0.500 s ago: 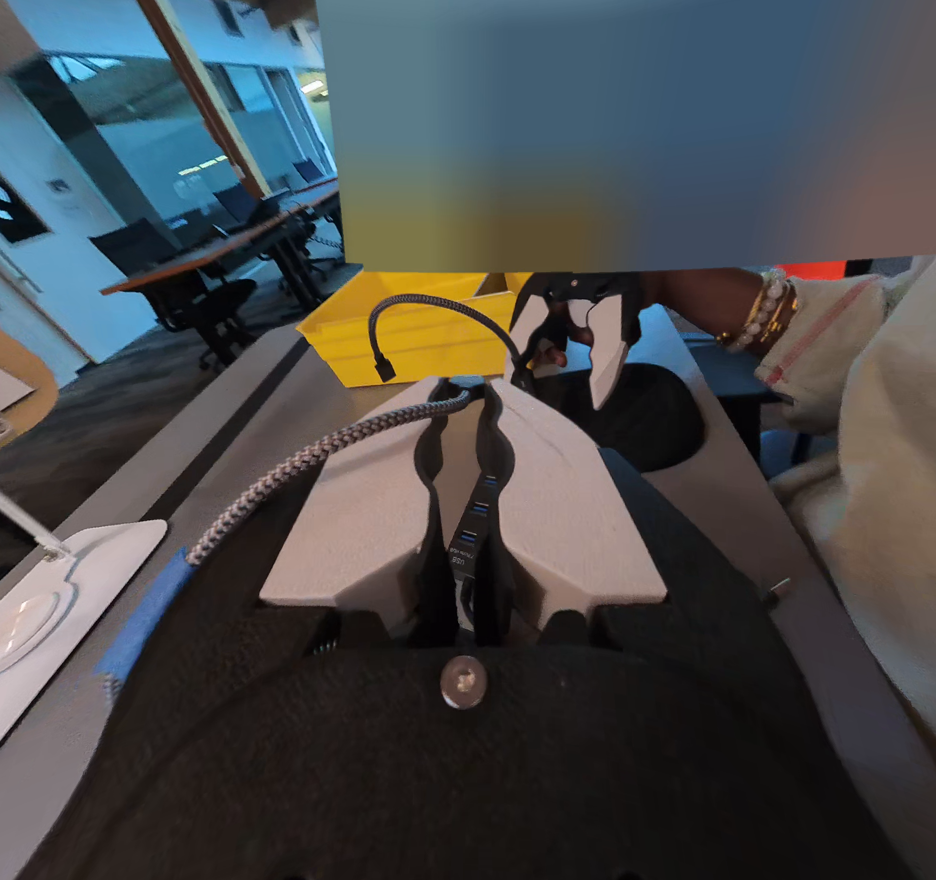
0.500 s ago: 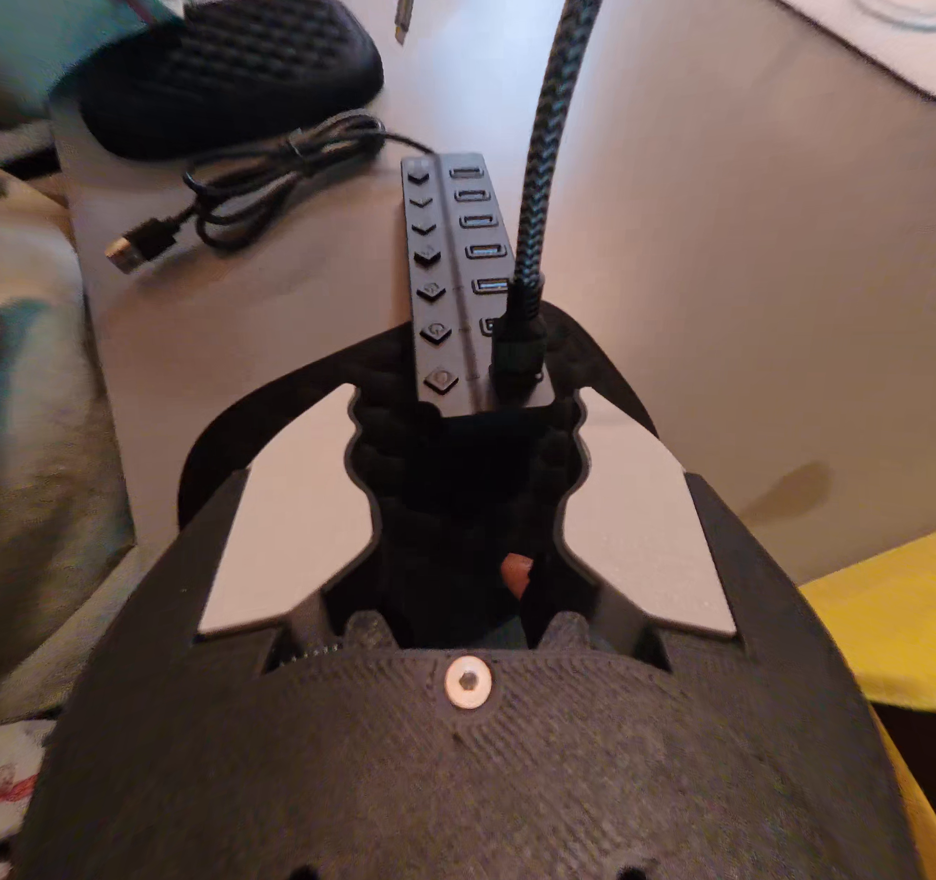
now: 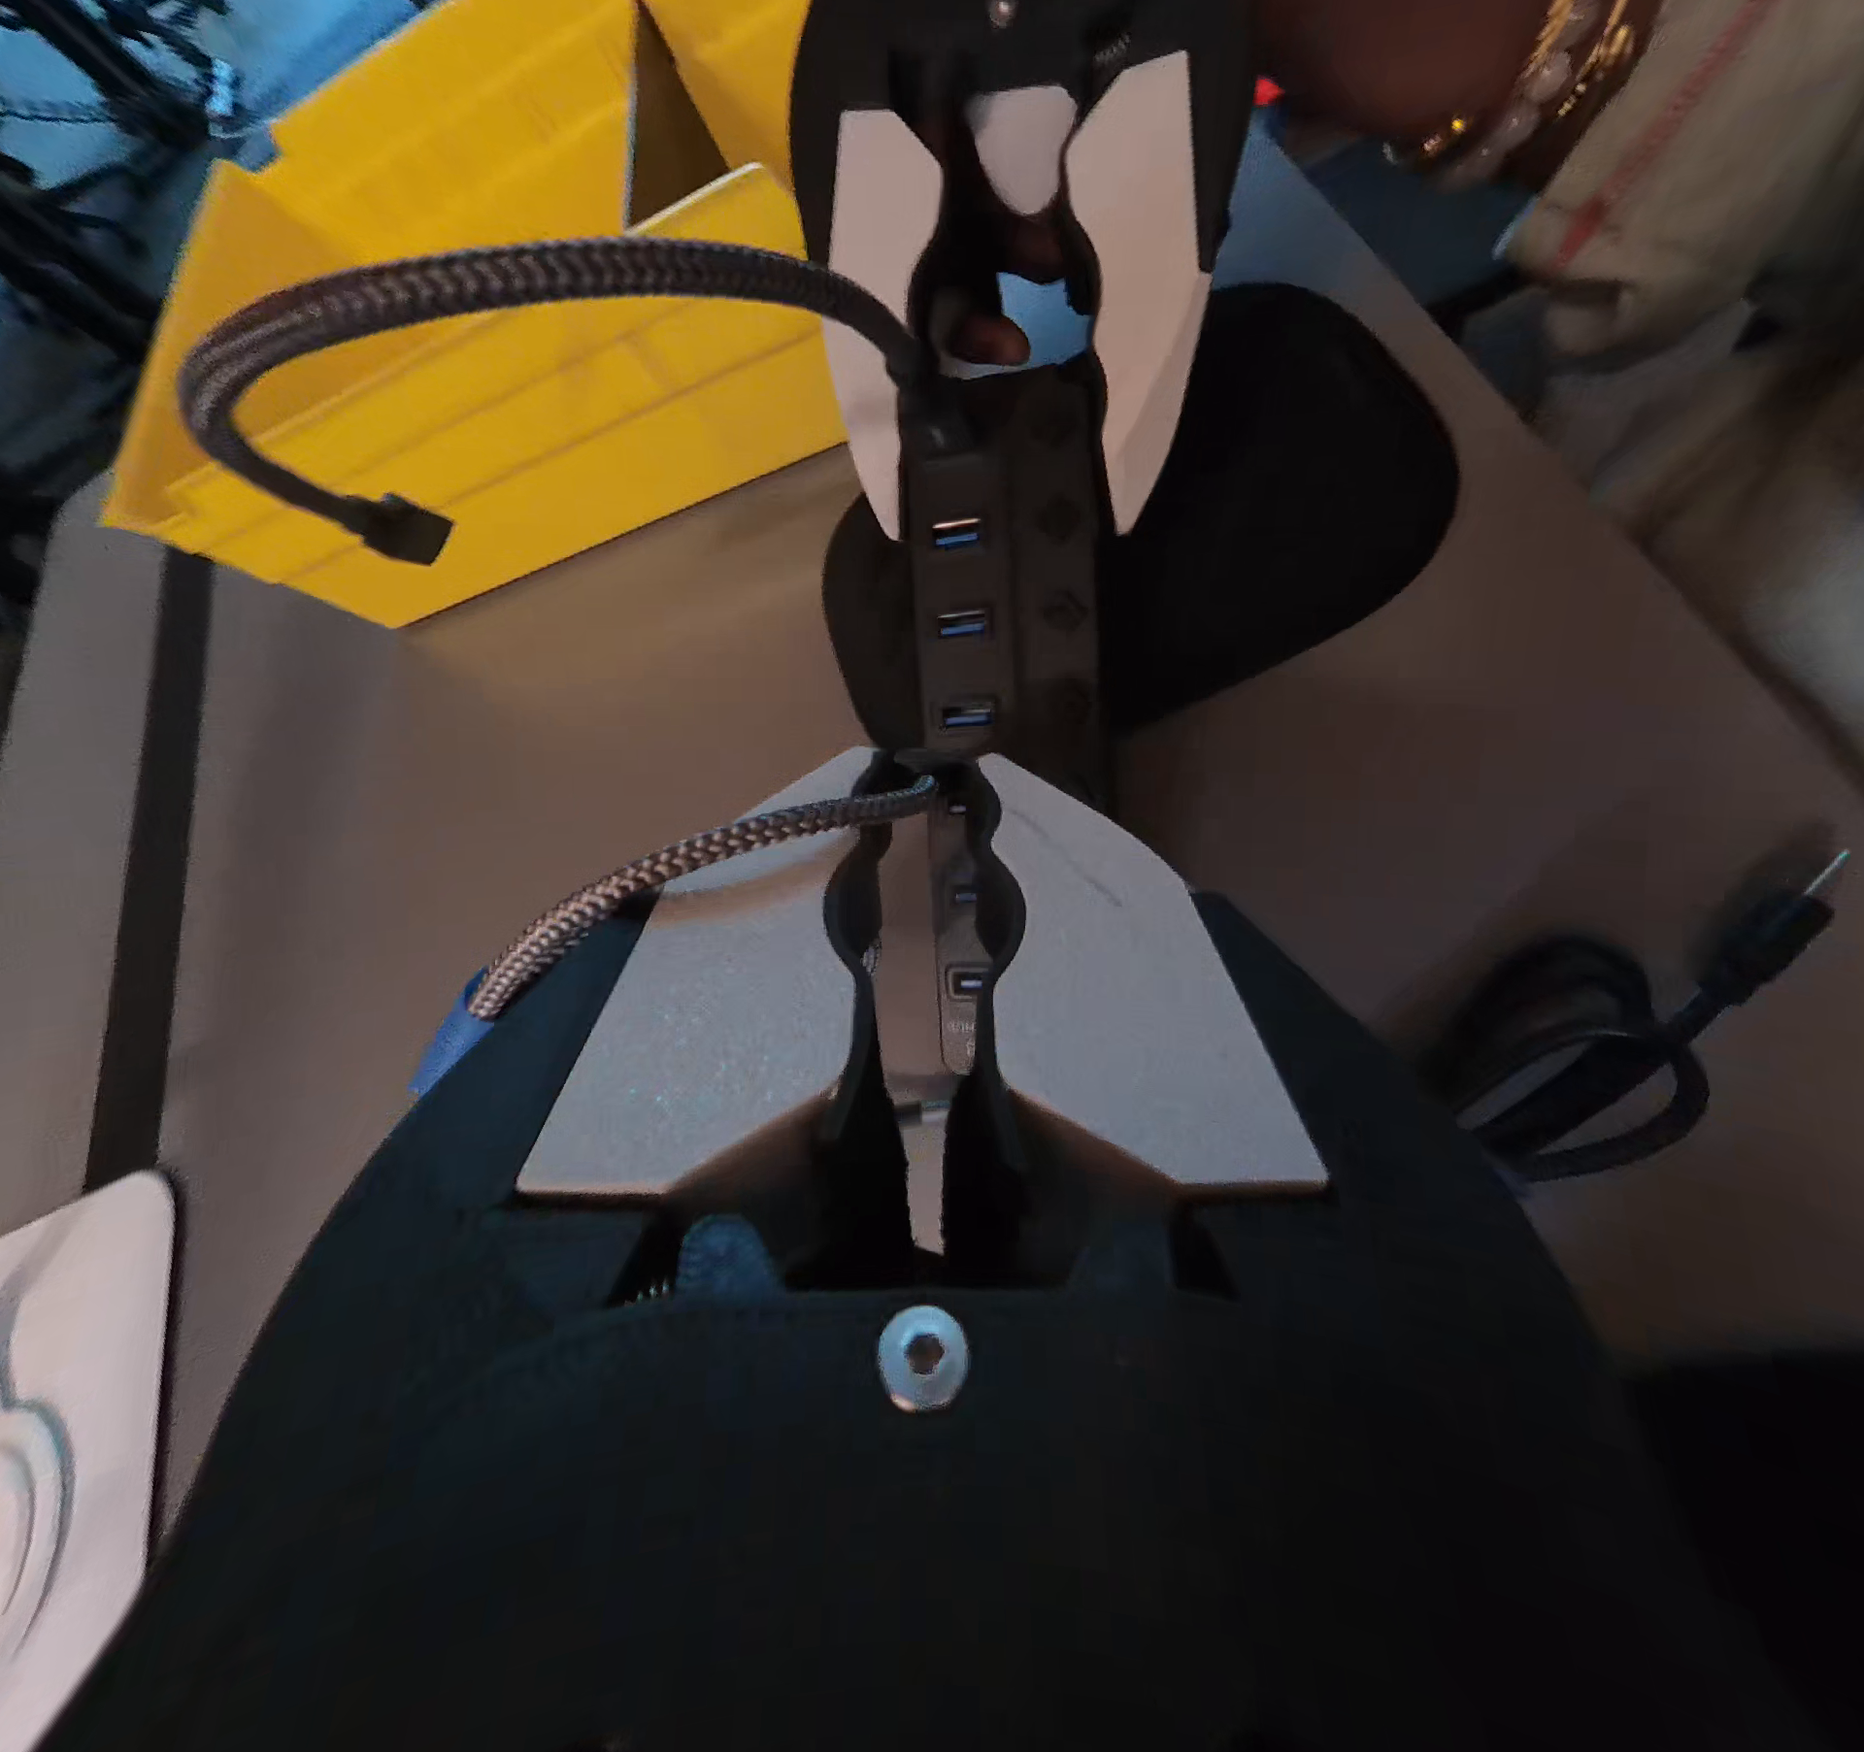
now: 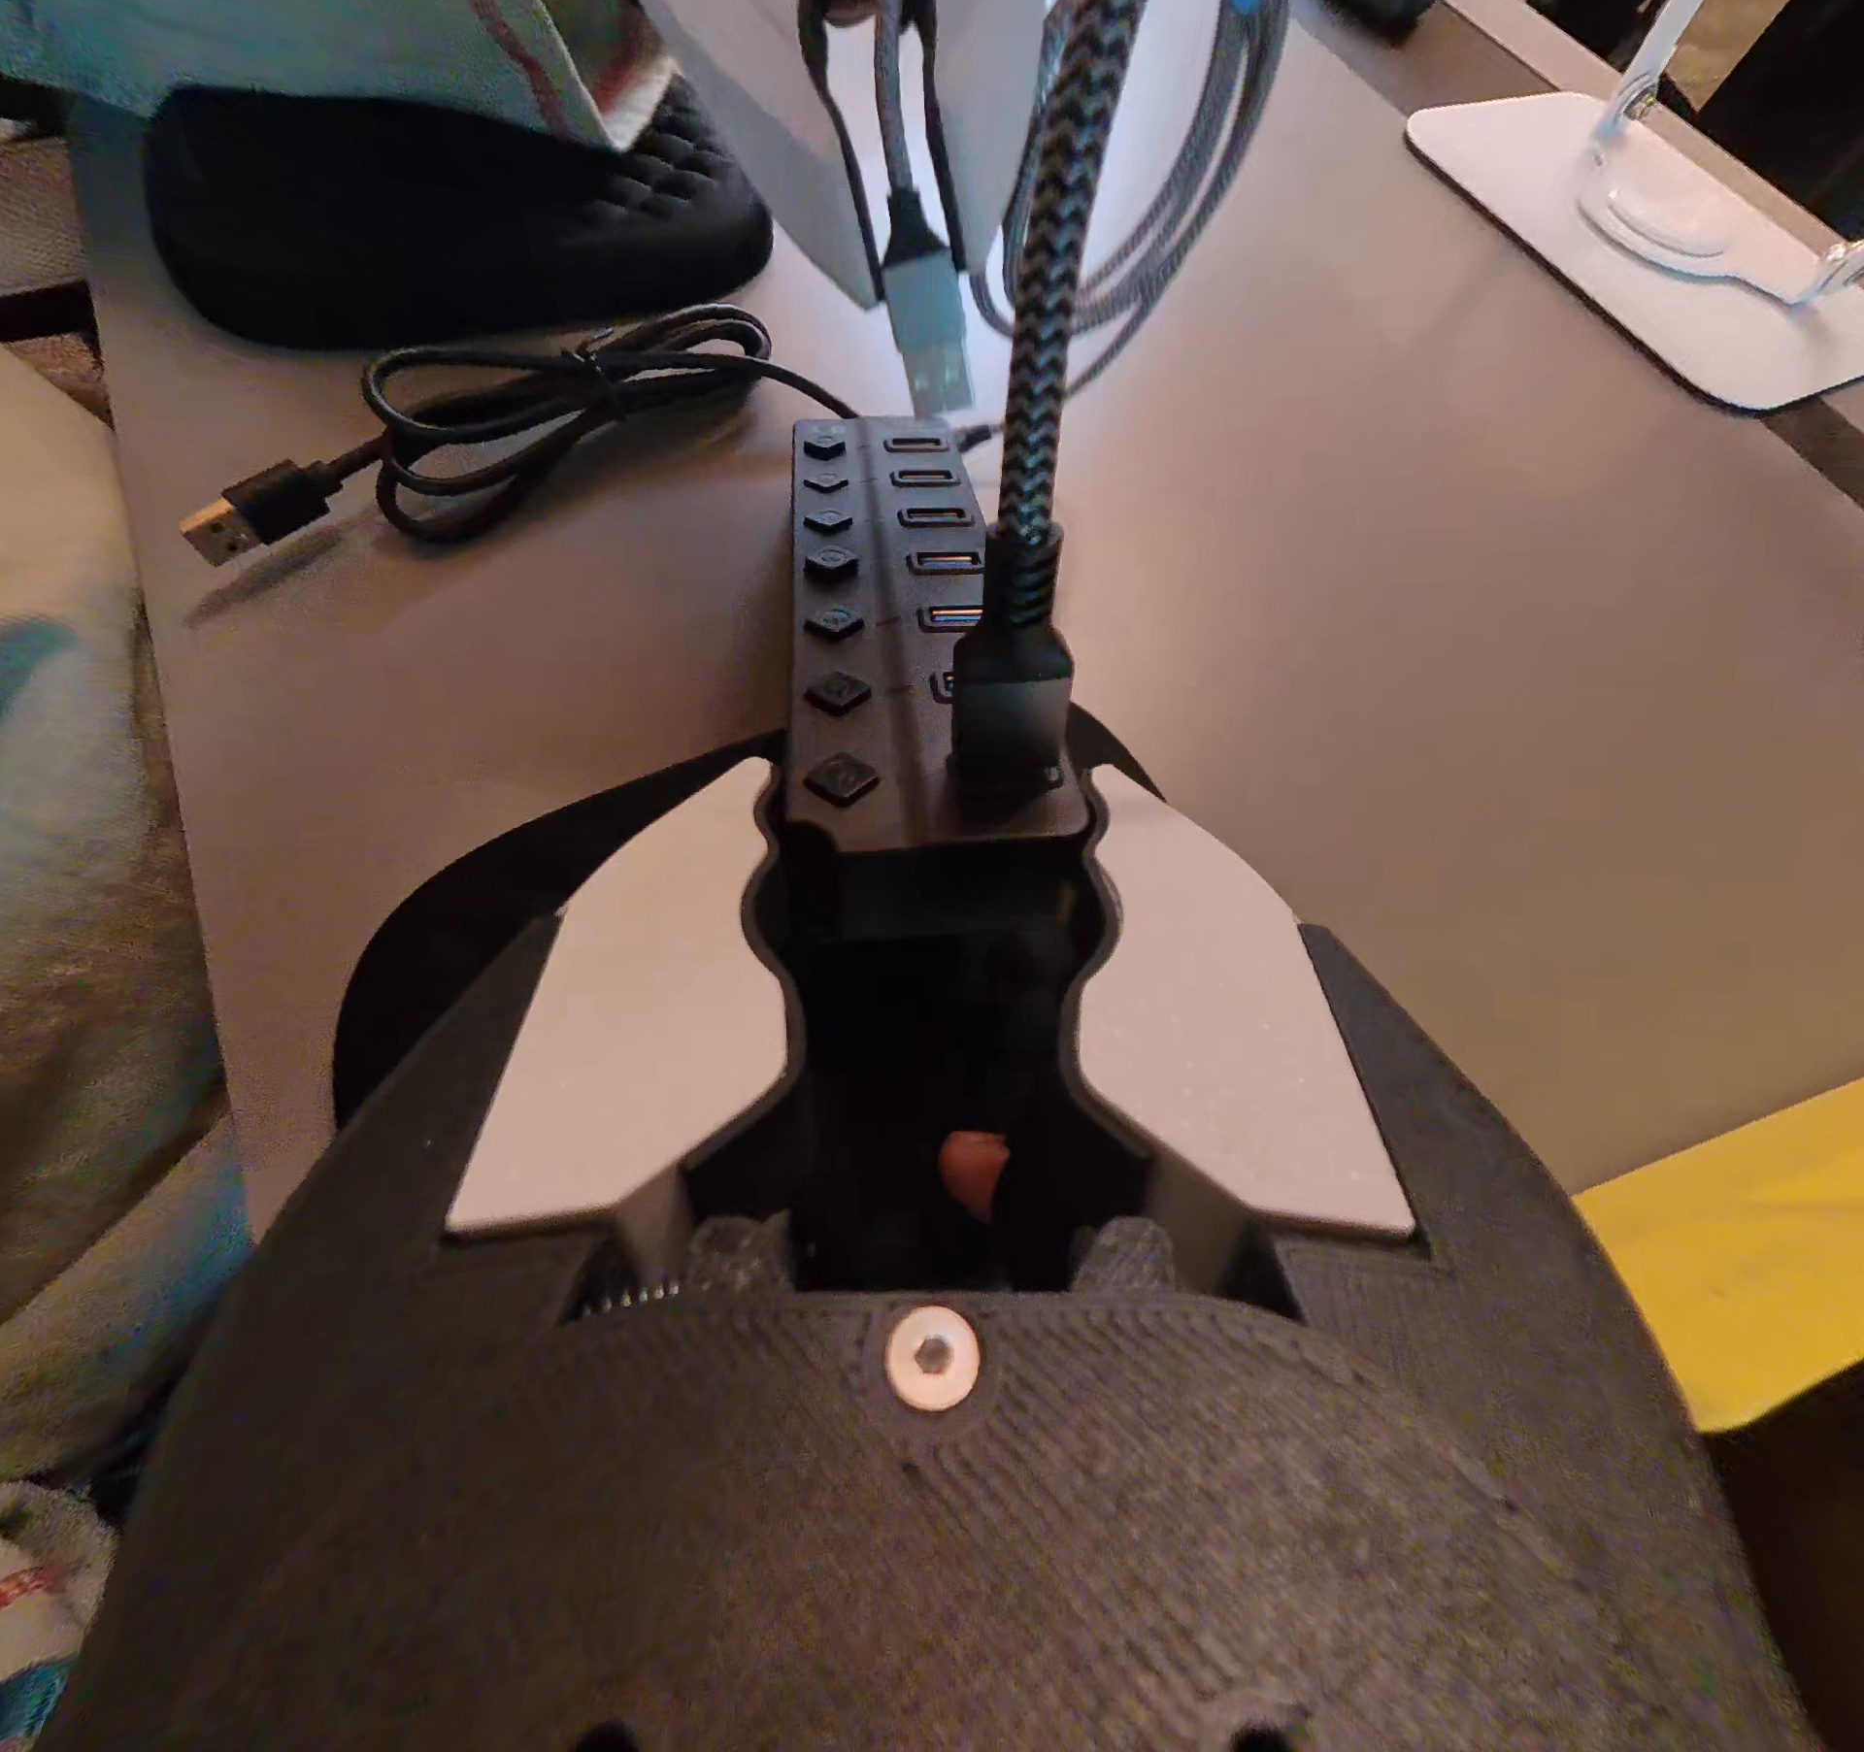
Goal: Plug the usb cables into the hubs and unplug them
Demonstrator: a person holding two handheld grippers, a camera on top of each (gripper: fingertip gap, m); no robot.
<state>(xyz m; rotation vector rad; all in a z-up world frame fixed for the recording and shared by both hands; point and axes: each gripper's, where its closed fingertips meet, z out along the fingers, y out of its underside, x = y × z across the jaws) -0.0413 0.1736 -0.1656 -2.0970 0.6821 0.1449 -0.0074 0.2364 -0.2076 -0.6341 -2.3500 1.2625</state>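
Item: black USB hub, lifted clear of the grey desk, its near end clamped between the fingers of my right gripper. One thick braided cable sat plugged in the port nearest those fingers.

Item: grey USB plug on a thinner braided cable, pinched in my left gripper, fingers closed on it, tip poised just above the hub's far ports; whether it touched a port, I could not tell.

Item: spare black cable, coiled on the desk beside a black pad. Yellow bin behind.

Risk, as I judged it: the plug looked tilted, so pushing might jam its shell on the port rim or twist the hub in my right grip.
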